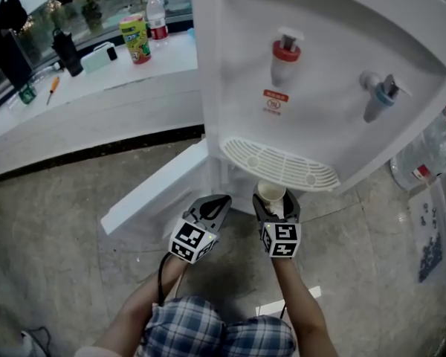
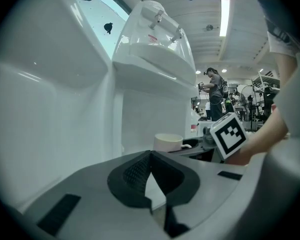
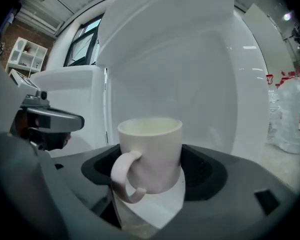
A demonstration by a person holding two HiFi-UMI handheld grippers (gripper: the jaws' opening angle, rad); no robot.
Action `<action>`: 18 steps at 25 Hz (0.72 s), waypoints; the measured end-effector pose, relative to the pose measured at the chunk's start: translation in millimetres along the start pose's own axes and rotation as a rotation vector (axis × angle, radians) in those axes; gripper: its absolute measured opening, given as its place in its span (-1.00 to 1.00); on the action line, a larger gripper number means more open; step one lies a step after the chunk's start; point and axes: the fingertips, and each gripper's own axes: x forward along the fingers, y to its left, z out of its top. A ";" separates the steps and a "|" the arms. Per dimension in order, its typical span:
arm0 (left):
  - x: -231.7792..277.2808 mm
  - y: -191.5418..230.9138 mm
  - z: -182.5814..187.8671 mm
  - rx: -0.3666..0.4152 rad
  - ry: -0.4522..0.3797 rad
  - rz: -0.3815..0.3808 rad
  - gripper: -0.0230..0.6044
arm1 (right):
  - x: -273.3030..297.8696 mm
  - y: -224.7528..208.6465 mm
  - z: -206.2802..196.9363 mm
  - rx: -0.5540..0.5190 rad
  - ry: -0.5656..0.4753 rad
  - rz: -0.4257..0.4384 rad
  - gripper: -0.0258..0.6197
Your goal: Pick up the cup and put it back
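A white cup (image 1: pixel 271 193) with a handle sits between the jaws of my right gripper (image 1: pixel 274 202), just below the water dispenser's drip tray (image 1: pixel 282 166) and off the floor. In the right gripper view the cup (image 3: pixel 151 151) stands upright, handle to the left, and the right gripper (image 3: pixel 151 166) is shut on its sides. My left gripper (image 1: pixel 218 202) hovers beside it on the left, jaws together and holding nothing. The left gripper view shows those jaws (image 2: pixel 150 156) meeting at the tip, with the cup (image 2: pixel 168 142) and the right gripper's marker cube (image 2: pixel 230 135) beyond.
The white water dispenser has a red tap (image 1: pixel 285 54) and a blue tap (image 1: pixel 379 95) above the tray. A white panel (image 1: pixel 156 188) juts out at its lower left. Large water bottles (image 3: pixel 295 116) stand to the right. A counter (image 1: pixel 97 80) with bottles lies behind.
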 end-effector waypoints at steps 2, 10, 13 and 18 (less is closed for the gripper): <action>2.1 -0.2 -1.4 0.002 0.004 0.001 -0.85 | 12.4 -5.6 -7.4 0.006 0.017 -0.020 0.27; 4.1 -4.9 -7.2 -0.011 0.015 -0.015 -0.85 | 52.1 -13.1 -36.0 -0.001 0.074 -0.052 0.27; 4.0 -4.8 -8.8 -0.004 0.017 -0.013 -0.85 | 63.5 -13.6 -43.8 0.002 0.094 -0.057 0.27; 3.6 -7.0 -7.6 0.001 0.018 -0.020 -0.85 | 68.9 -18.8 -63.9 0.031 0.142 -0.068 0.28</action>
